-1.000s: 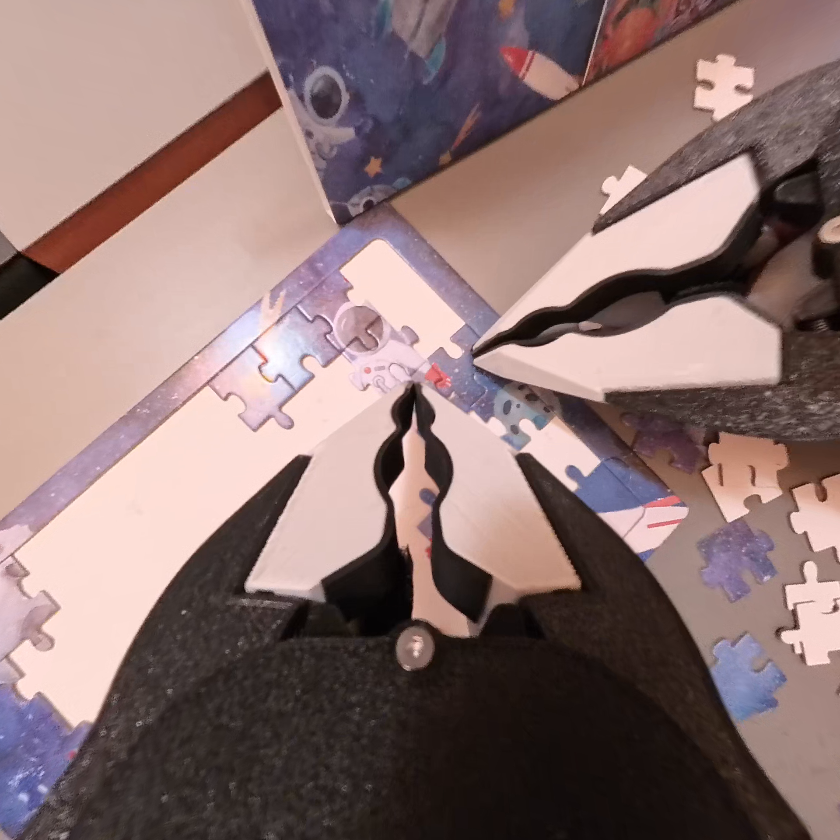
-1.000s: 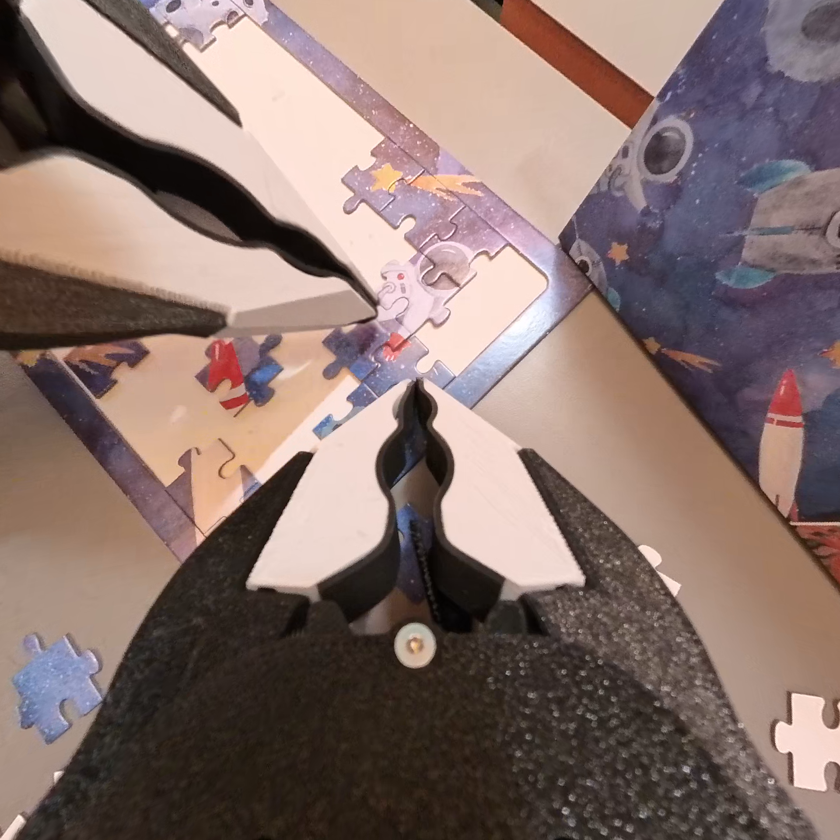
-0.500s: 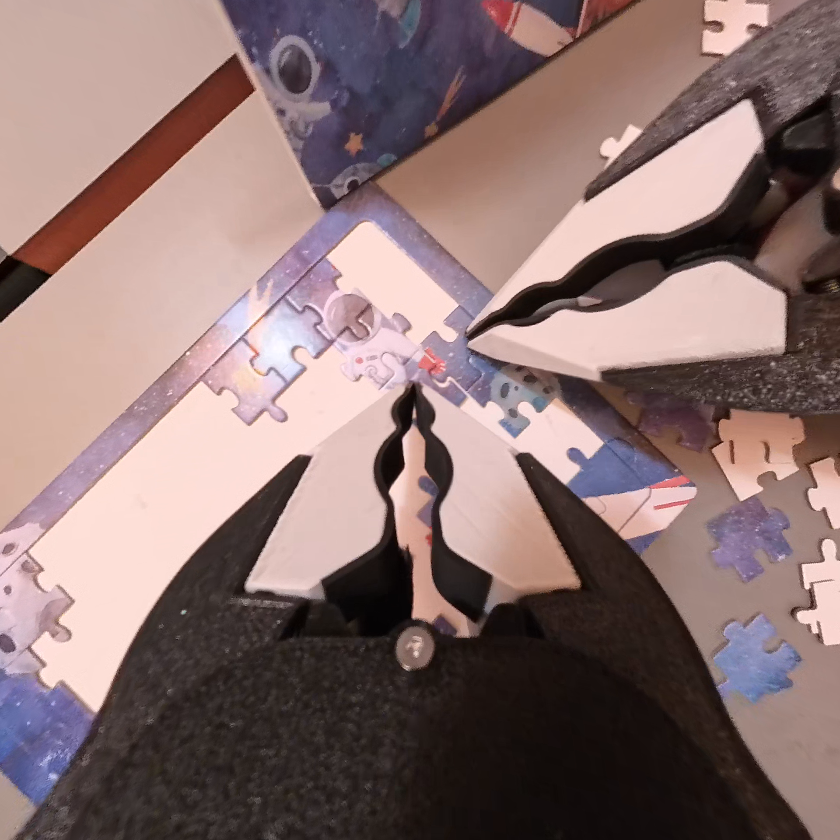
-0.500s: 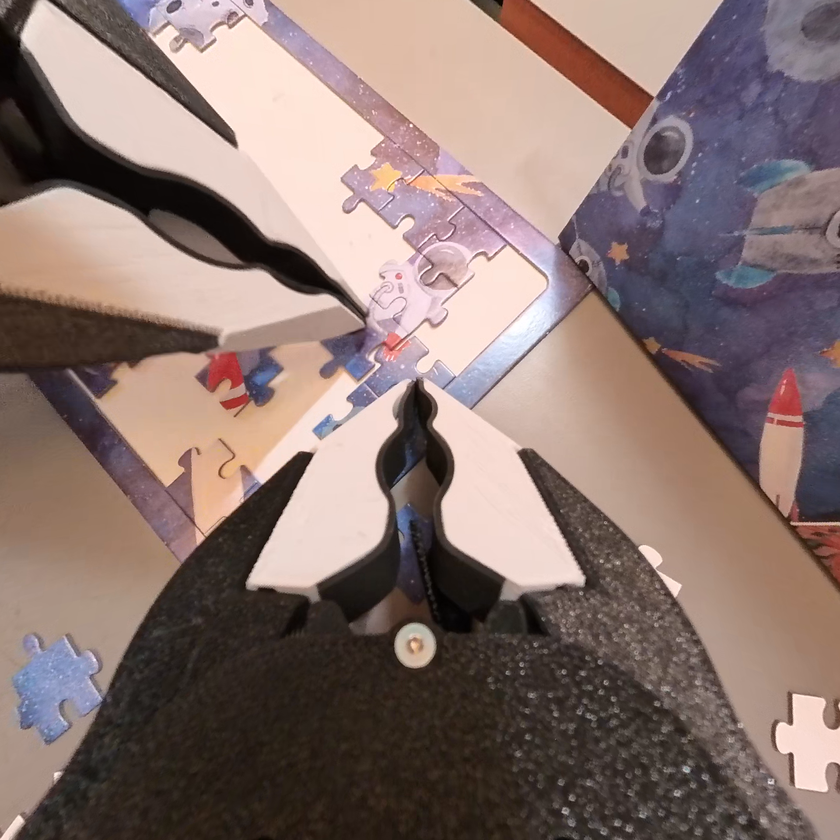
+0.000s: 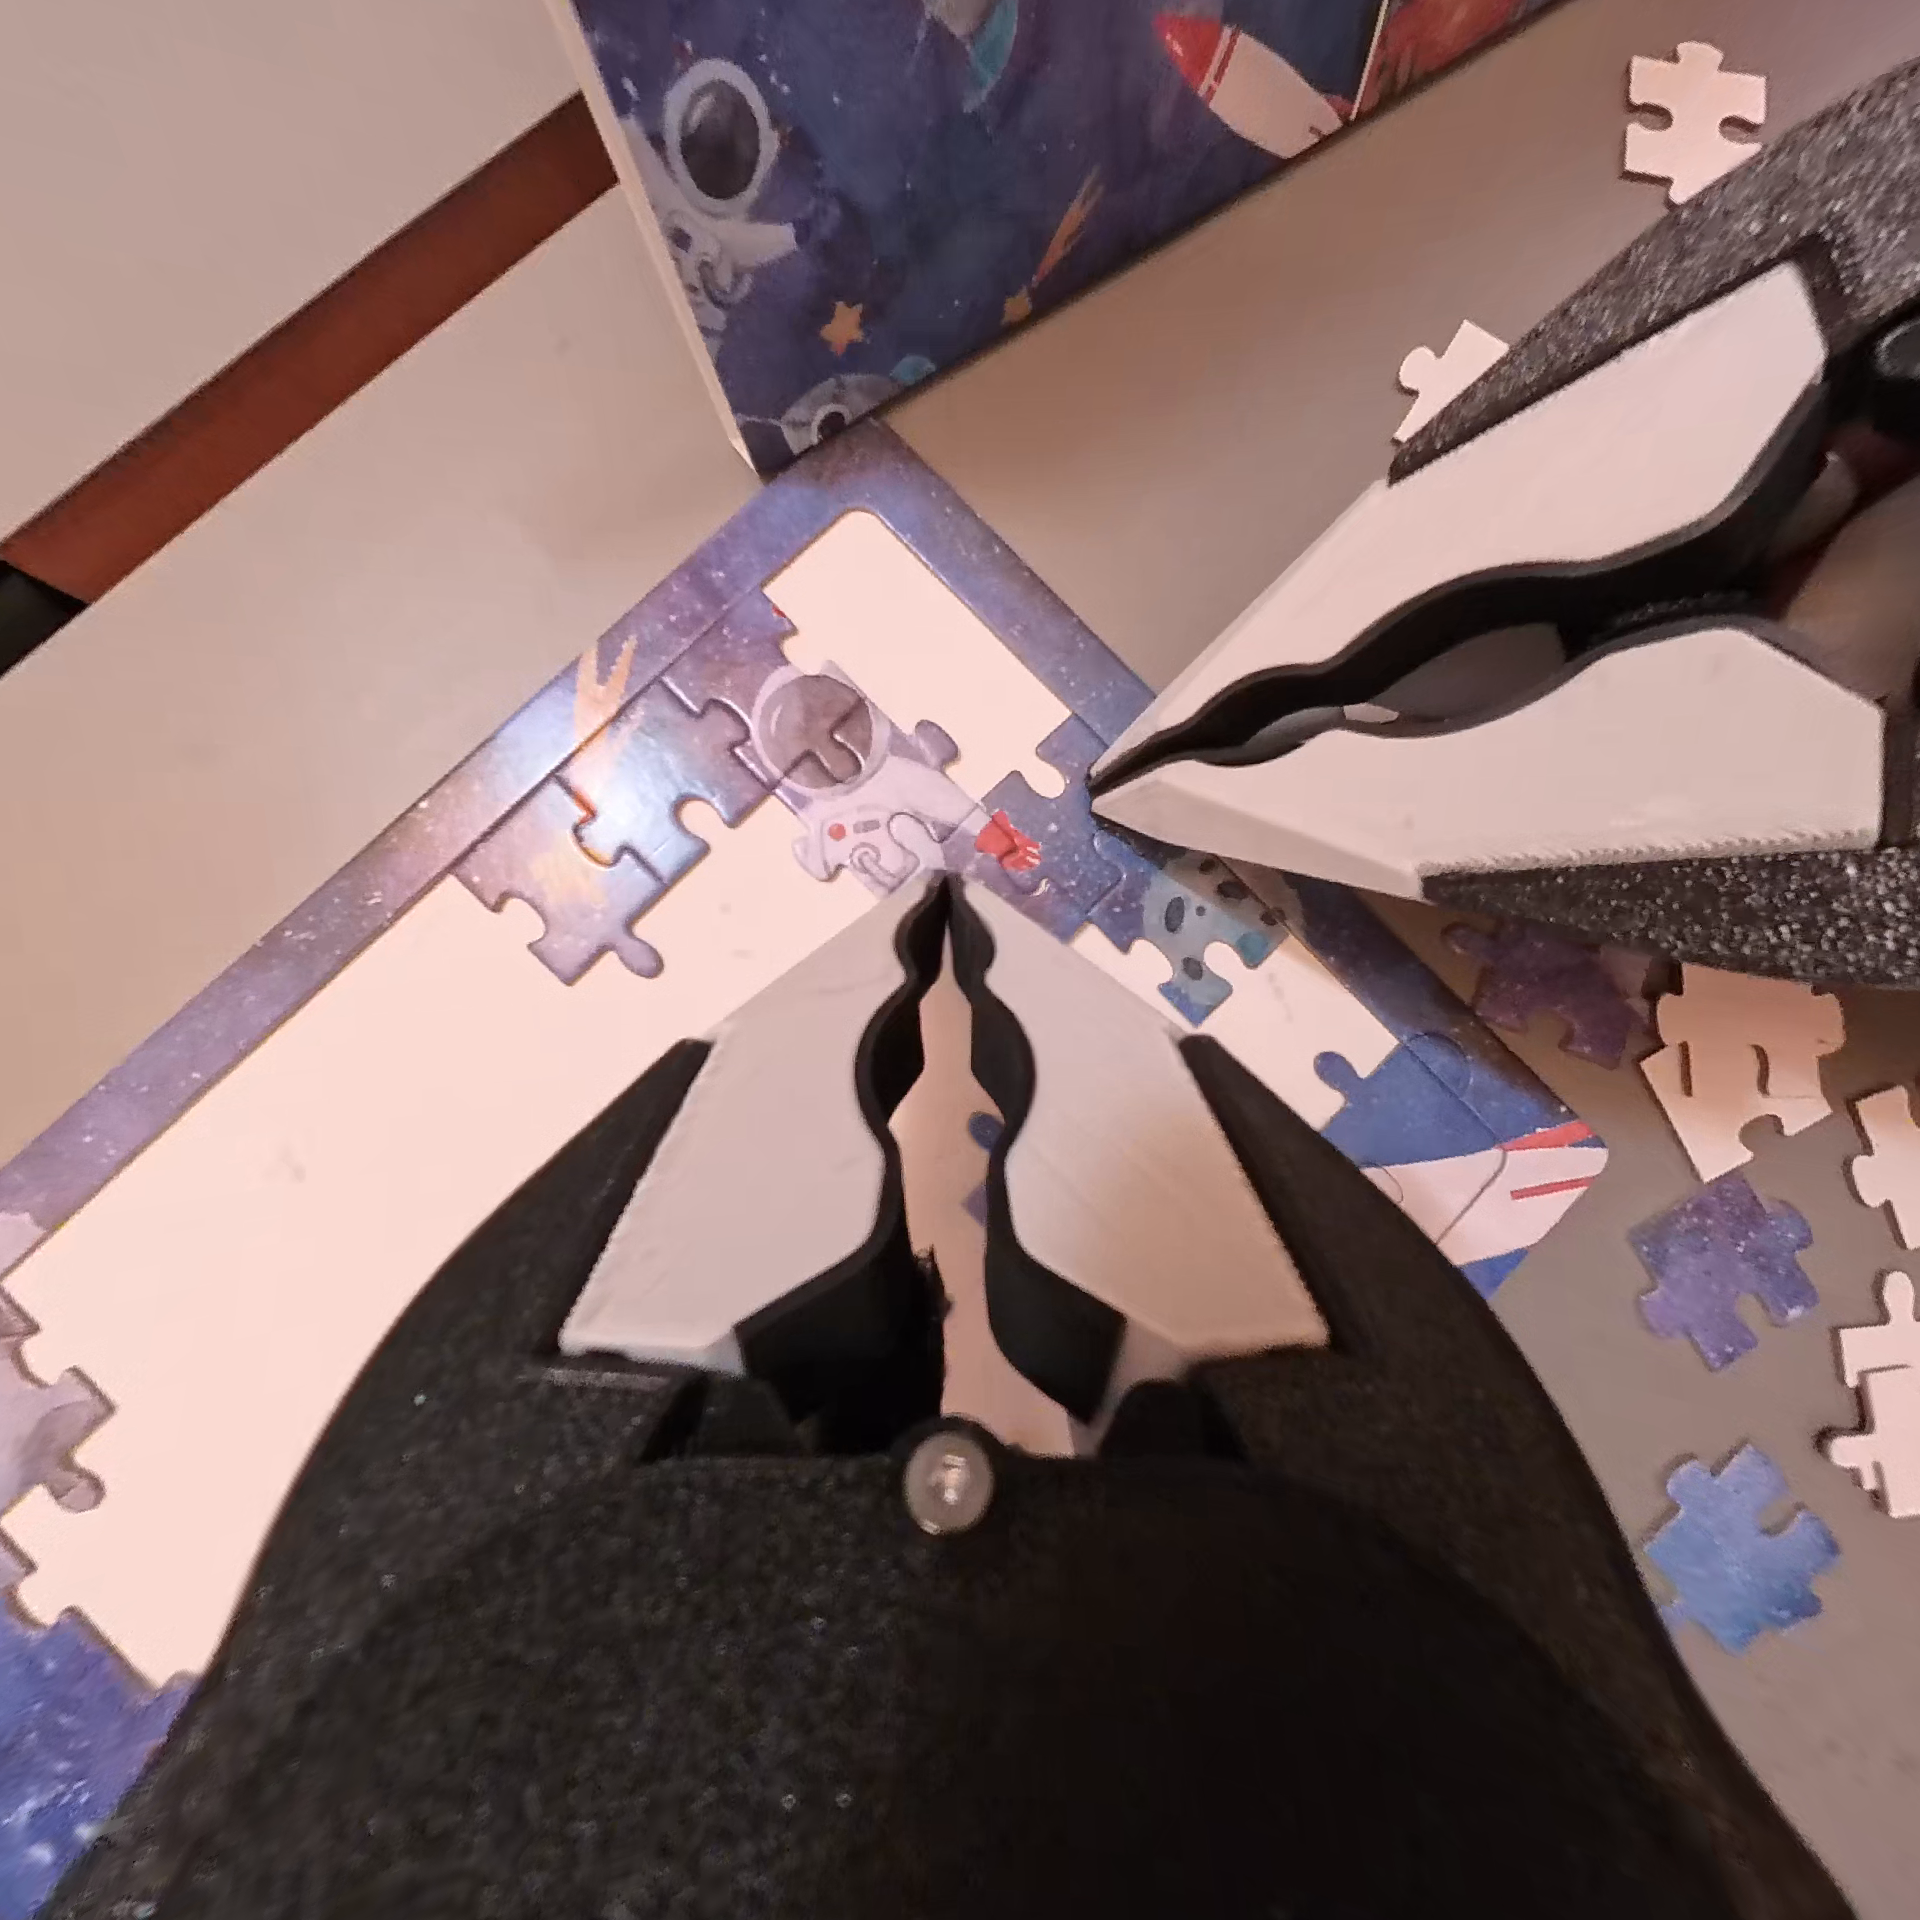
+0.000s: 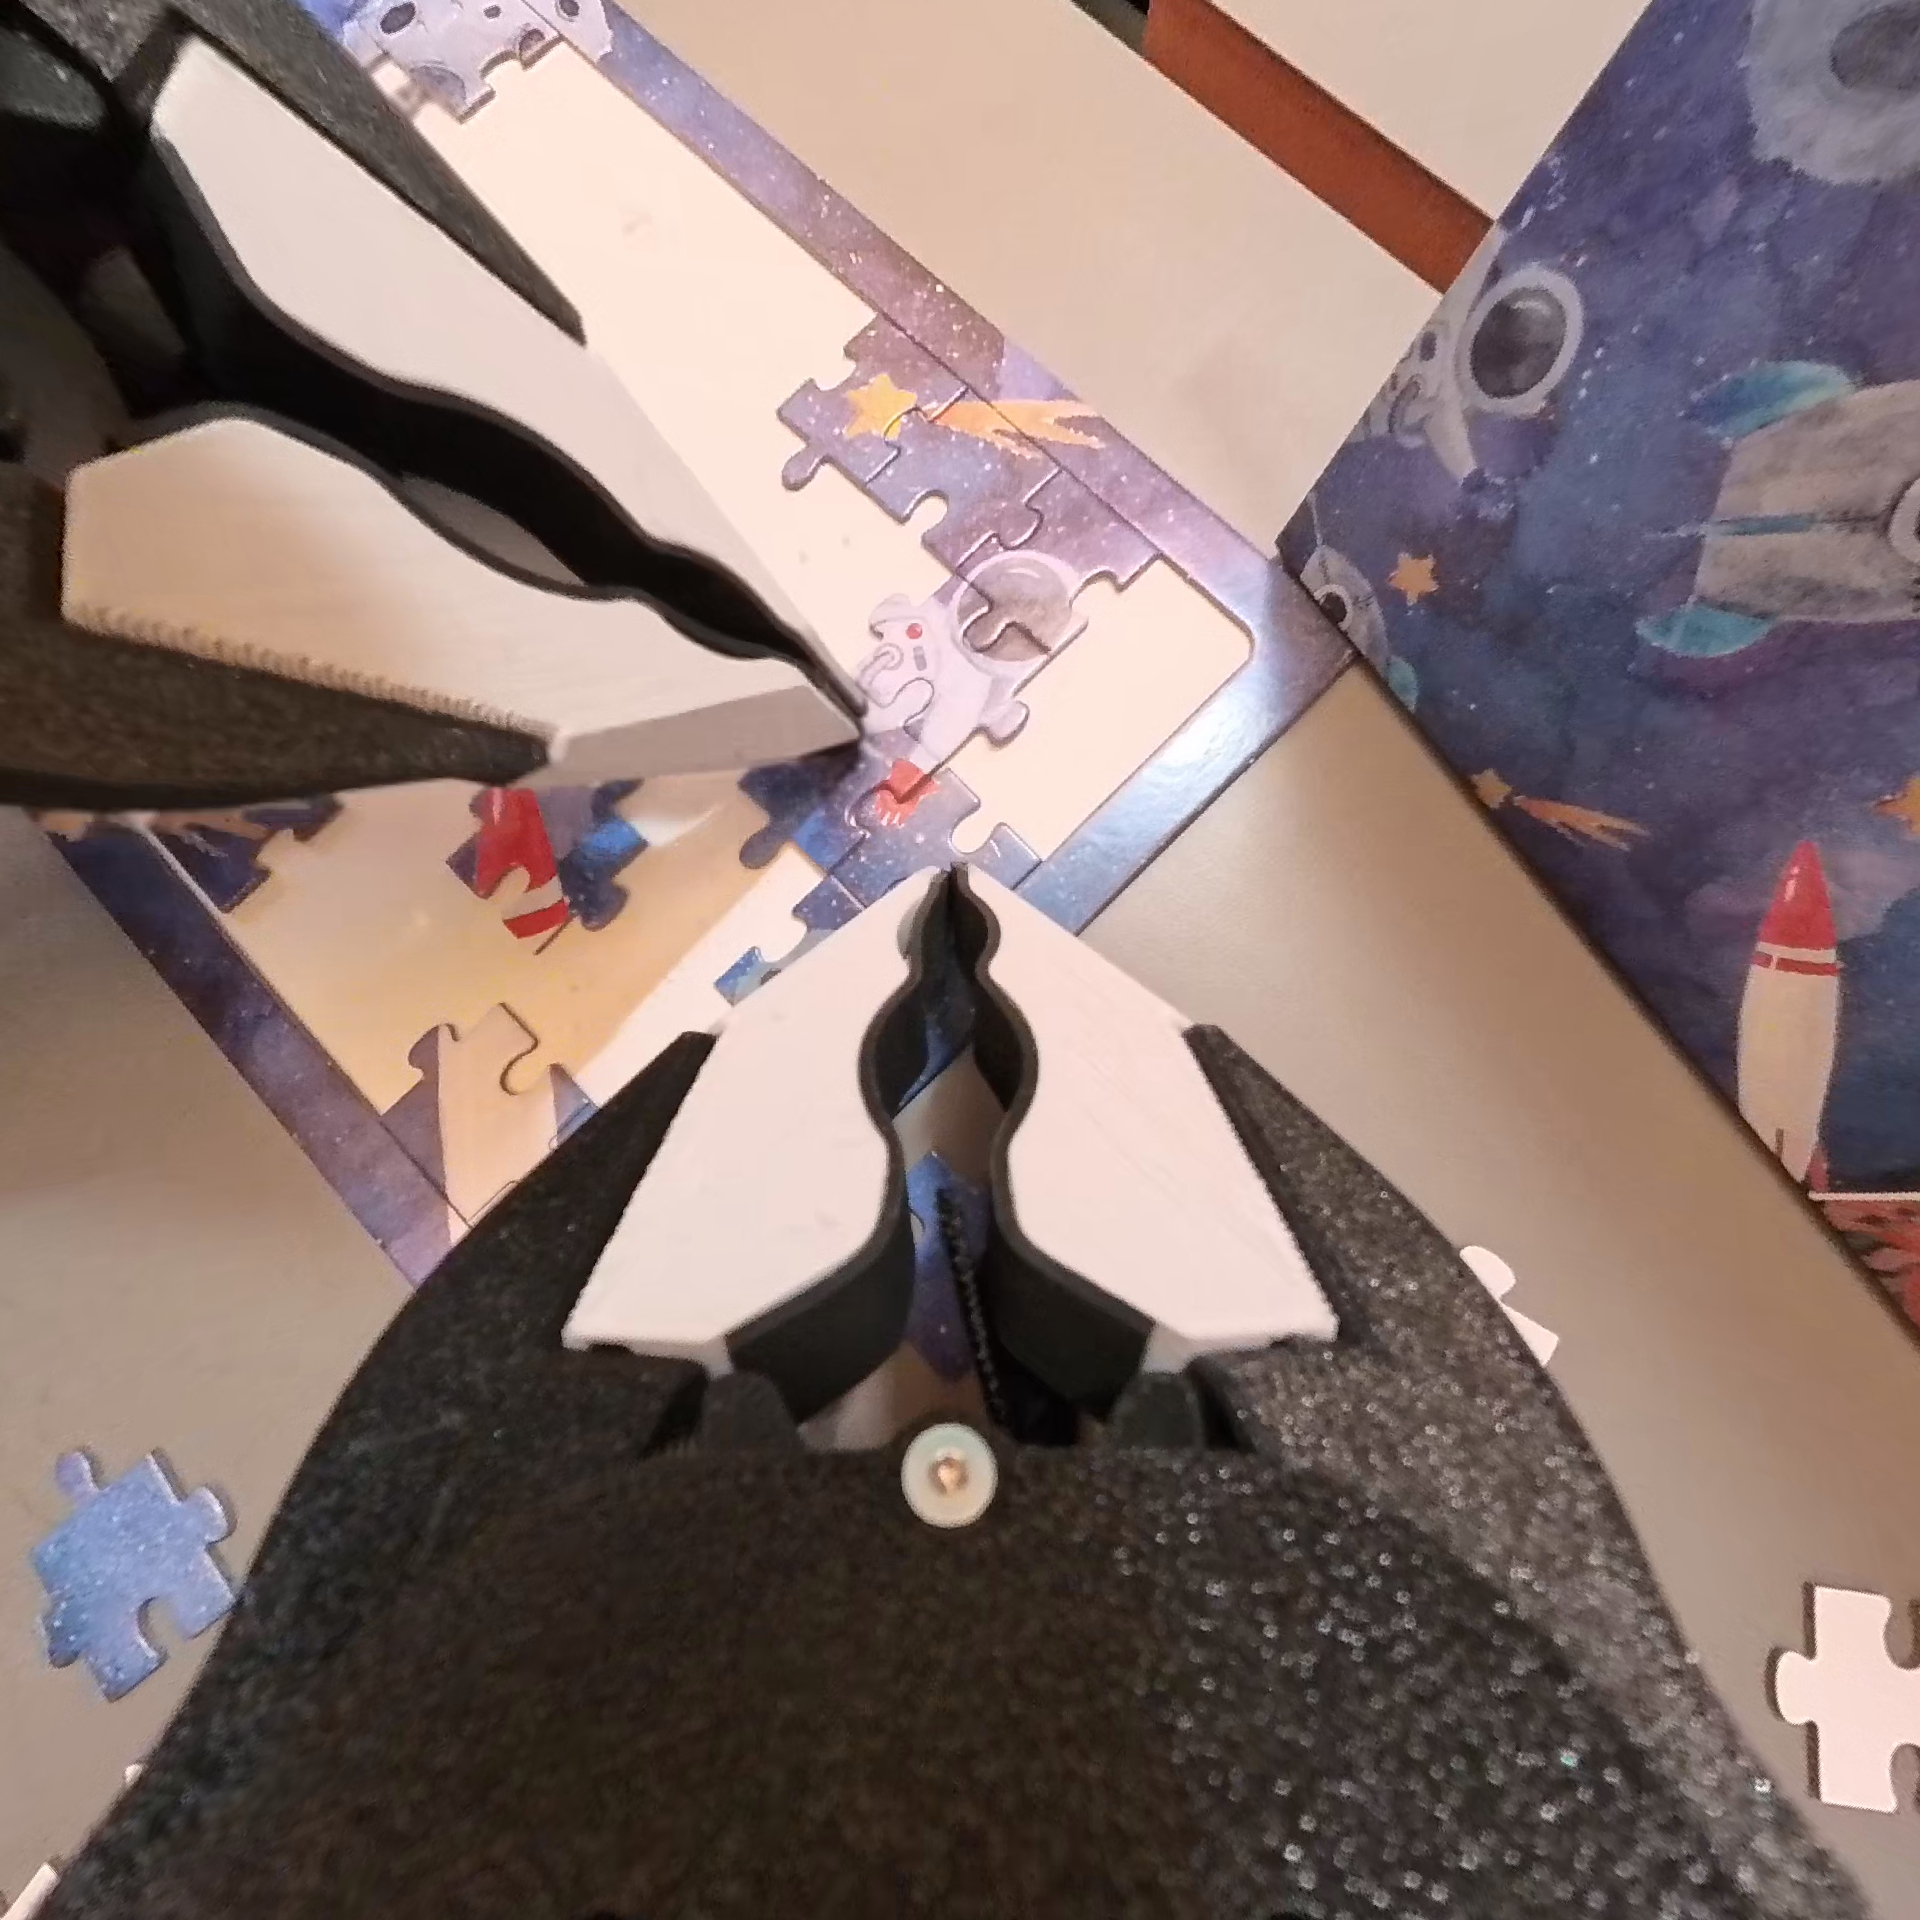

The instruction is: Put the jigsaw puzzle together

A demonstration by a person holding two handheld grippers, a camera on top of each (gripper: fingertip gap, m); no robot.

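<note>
Since a second ago both closed tips have slid slightly along the astronaut row, so the work reads as pressing pieces flat, not fetching new ones.

At nine o'clock the puzzle tray (image 5: 312, 1091) shows bare cream board inside a glossy starry border. At centre the left gripper (image 5: 948, 896), clenched on nothing, touches the astronaut piece (image 5: 873, 821). At two o'clock the right gripper (image 5: 1099, 798), also clenched and empty, bears on the dark-blue piece (image 5: 1049, 862) beside it. At four o'clock loose pieces (image 5: 1725, 1278) lie scattered, some showing their pale backs. The printed box (image 5: 935, 208) stands at twelve.
</note>
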